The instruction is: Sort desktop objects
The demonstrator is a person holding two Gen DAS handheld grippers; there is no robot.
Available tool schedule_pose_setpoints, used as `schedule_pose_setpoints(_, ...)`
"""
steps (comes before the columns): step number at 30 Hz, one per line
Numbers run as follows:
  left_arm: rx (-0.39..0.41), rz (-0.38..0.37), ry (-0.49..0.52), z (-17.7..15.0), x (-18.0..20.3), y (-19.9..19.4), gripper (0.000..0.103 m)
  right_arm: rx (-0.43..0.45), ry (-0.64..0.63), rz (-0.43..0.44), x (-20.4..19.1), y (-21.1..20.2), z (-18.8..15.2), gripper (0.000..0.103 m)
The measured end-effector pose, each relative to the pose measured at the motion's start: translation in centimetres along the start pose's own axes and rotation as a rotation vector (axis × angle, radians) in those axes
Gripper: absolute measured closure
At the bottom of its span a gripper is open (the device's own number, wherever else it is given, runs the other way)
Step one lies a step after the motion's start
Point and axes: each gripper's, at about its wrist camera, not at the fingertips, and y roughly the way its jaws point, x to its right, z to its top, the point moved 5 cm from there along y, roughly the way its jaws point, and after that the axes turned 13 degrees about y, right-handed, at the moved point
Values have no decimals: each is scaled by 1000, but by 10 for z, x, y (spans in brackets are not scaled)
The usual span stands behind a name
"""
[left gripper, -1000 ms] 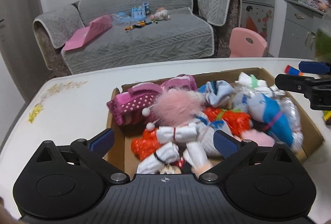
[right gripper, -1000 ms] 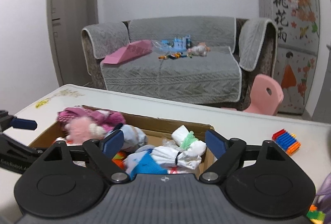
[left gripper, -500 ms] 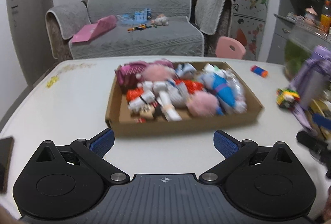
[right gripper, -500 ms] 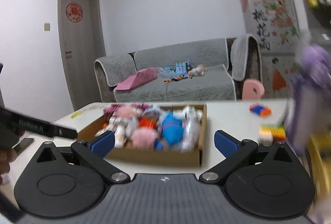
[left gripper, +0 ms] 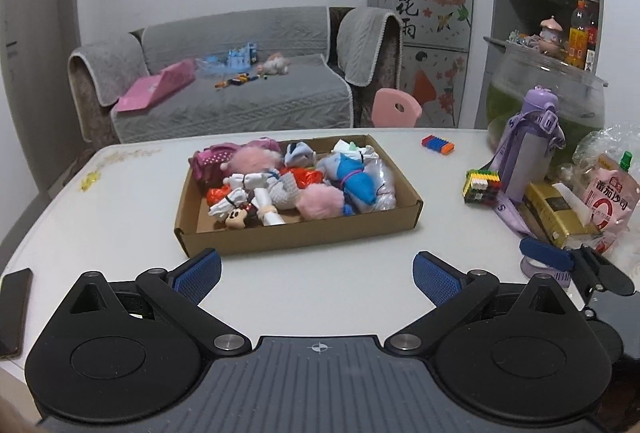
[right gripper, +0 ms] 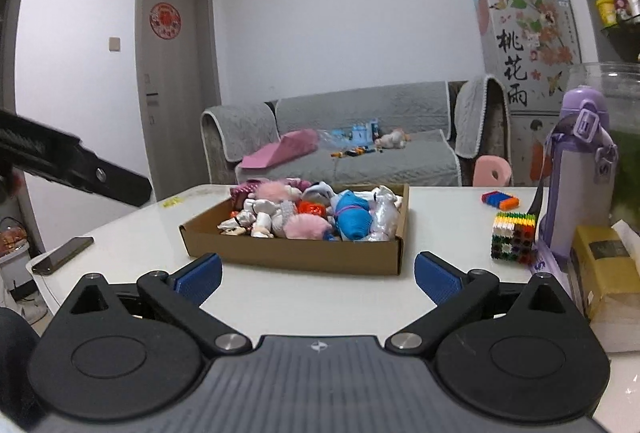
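Right claw (right gripper: 318, 279) wide, empty; fridge (right gripper: 528, 45) lettered 桃花雨 (floral stickers).

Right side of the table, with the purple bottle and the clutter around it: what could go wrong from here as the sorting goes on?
1. The purple bottle stands tall among a block cube, a yellow box and a pouch; a sideways sweep of the right tongs could tip it.
2. The cardboard box is heaped; soft toys may snag together when one is pulled.
3. A phone lies at the table edge and could be knocked off.
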Motion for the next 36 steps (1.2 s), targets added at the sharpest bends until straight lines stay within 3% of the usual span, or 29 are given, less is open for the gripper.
schedule_pose_setpoints(9,-22,21,-22,0,-10,15,0,-57,-15,-61,4,-2,-16,1)
schedule_pose_setpoints(17,-50,35,-20,-2,-17,32,0,-119,-29,-192,7,16,7,1)
schedule_pose_setpoints(36,-34,32,-4,9,-21,35,0,-191,-78,-256,0,26,27,1)
